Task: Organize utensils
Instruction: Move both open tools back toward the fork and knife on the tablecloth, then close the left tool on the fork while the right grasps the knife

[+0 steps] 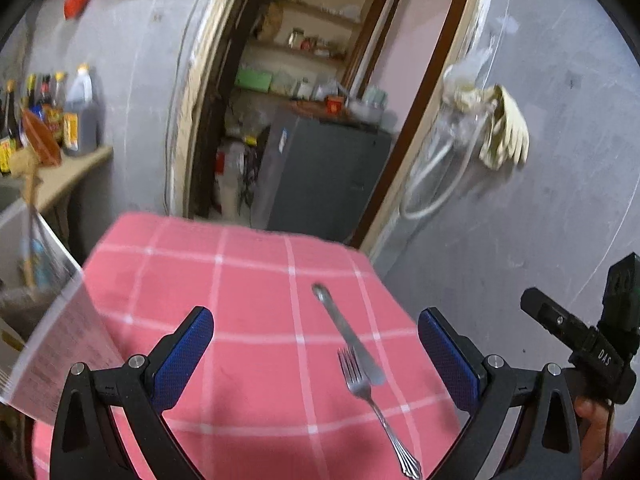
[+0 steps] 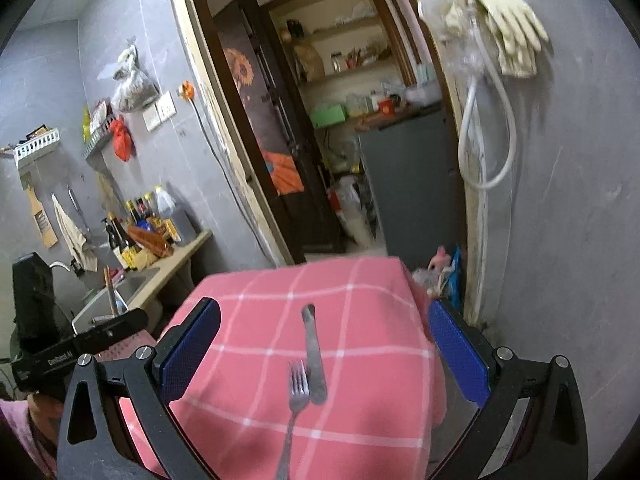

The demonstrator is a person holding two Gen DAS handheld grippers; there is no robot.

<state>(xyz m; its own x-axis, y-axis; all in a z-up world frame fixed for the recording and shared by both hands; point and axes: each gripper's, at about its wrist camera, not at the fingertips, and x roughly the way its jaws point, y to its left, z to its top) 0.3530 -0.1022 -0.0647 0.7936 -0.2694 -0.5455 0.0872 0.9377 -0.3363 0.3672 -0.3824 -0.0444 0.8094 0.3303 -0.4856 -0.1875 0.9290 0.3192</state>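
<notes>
Progress: judged at start, nothing sorted yet.

Left gripper point(image 1: 314, 354): blue-padded fingers spread wide, holding nothing, above pink white-checked cloth-covered table point(image 1: 240, 280).

Silver metal fork point(image 1: 370, 404): lower centre-right of left wrist view, flat on cloth, tines beside blade of silver metal table knife point(image 1: 346, 332); touching or overlapping, cannot tell. Knife runs toward upper left.

Right gripper point(image 2: 324, 354): fingers spread wide, empty; both utensils in lower centre of its view.

Containers: no tray or organizer visible on table. Sauce bottles point(image 2: 138, 224) on counter at left; contents dark.

Remaining: both utensils to place.
</notes>
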